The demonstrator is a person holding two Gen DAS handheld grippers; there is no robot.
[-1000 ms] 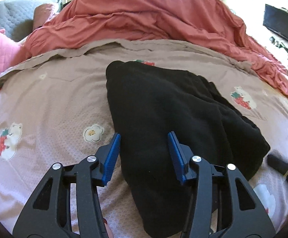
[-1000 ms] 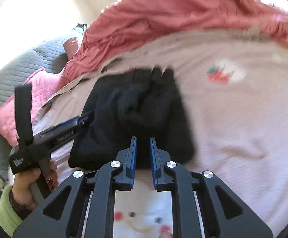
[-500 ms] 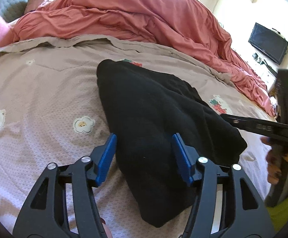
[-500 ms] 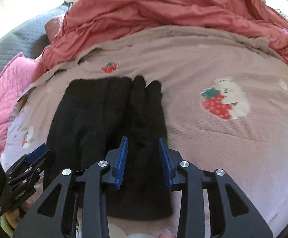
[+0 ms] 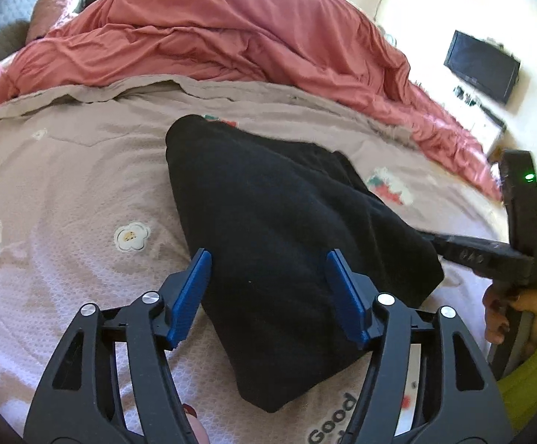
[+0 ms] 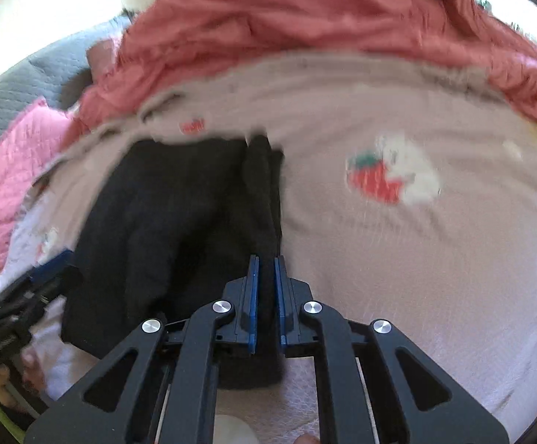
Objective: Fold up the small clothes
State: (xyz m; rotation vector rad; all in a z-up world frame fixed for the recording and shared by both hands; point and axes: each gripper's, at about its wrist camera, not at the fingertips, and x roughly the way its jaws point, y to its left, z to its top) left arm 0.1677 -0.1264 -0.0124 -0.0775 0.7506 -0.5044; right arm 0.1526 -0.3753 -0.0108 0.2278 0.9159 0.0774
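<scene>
Black garment (image 5: pixel 287 229) lying folded on the mauve bedsheet (image 5: pixel 65 185), coral duvet (image 5: pixel 231 37) bunched at twelve o'clock. Left gripper (image 5: pixel 268 288) jaws spreading wide, straddling the near end, pads clear. Right gripper (image 6: pixel 264 281) jaws pinched tight on the right-hand edge fold, angled downward.

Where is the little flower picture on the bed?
In the left wrist view, the flower print sits on the mauve bedspread, just left of the black garment and above the left gripper.
</scene>
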